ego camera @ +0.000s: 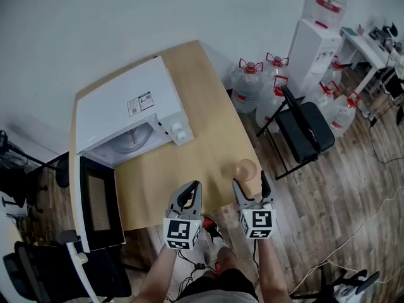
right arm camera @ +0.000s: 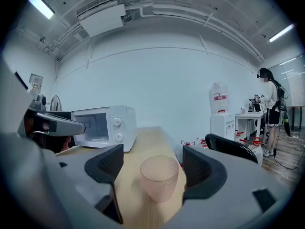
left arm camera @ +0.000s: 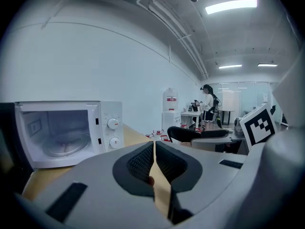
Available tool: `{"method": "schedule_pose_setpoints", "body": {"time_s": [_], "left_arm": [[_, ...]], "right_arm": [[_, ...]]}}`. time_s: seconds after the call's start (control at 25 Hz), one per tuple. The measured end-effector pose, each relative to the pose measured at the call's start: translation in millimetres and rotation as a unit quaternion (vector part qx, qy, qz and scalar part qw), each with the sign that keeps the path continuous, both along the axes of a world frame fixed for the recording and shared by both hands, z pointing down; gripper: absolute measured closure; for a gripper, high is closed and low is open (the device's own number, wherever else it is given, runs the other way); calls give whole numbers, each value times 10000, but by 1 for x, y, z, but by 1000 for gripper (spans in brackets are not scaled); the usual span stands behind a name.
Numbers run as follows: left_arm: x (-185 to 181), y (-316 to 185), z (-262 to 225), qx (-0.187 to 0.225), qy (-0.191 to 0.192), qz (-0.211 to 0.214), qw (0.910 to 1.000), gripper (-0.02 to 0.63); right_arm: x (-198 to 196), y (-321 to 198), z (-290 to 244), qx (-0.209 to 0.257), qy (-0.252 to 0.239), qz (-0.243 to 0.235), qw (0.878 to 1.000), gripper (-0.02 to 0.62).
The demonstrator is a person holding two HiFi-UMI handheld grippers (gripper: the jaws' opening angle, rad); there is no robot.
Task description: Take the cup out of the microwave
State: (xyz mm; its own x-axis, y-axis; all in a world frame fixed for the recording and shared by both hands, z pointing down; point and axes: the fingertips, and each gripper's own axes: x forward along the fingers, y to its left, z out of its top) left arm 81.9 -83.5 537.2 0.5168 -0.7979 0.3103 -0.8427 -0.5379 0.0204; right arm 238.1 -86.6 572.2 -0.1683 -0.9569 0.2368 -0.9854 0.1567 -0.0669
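Nearby, to the right of the wooden table (ego camera: 208,131), a black chair (ego camera: 306,131), several water bottles (ego camera: 249,84) and a white water dispenser (ego camera: 312,49) are seen on the floor. The white microwave (ego camera: 132,109) is set at the table's far left, its door (ego camera: 98,204) swung wide open; nothing is placed between it and the grippers. Only the glass turntable (left arm camera: 64,147) can be made out inside, the rest of the cavity being cut off in the head view. The pink cup (right arm camera: 159,178) is stood upright near the table's near right edge, well apart from the microwave. It is framed by the spread jaws of the right gripper (ego camera: 251,185), a gap being left on each side. The left gripper (left arm camera: 155,162) is held empty, its jaws pressed together.
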Motion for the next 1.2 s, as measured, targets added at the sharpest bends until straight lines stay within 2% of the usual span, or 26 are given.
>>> {"method": "schedule_pose_setpoints", "body": {"time_s": [0.32,0.64,0.72,0.8,1.2], "left_arm": [[-26,18,-47,318,57,-335,9989,572],[-78,35,-83,527,19,-888,9947,572],[-93,40,-91,564,21,-1037,9930,572],[-106,45,-98,599,17,-1183,9912,572],[-174,80,-117,648,-64,-1920,9792,572]], "right_arm": [[-22,13,-54,289,50,-358,9989,222],[-80,17,-95,439,-2,-1061,9934,225],[-98,19,-102,458,-20,-1228,9914,249],[-115,21,-110,498,-23,-1379,9892,305],[-199,42,-132,545,-83,-2297,9717,365]]}}
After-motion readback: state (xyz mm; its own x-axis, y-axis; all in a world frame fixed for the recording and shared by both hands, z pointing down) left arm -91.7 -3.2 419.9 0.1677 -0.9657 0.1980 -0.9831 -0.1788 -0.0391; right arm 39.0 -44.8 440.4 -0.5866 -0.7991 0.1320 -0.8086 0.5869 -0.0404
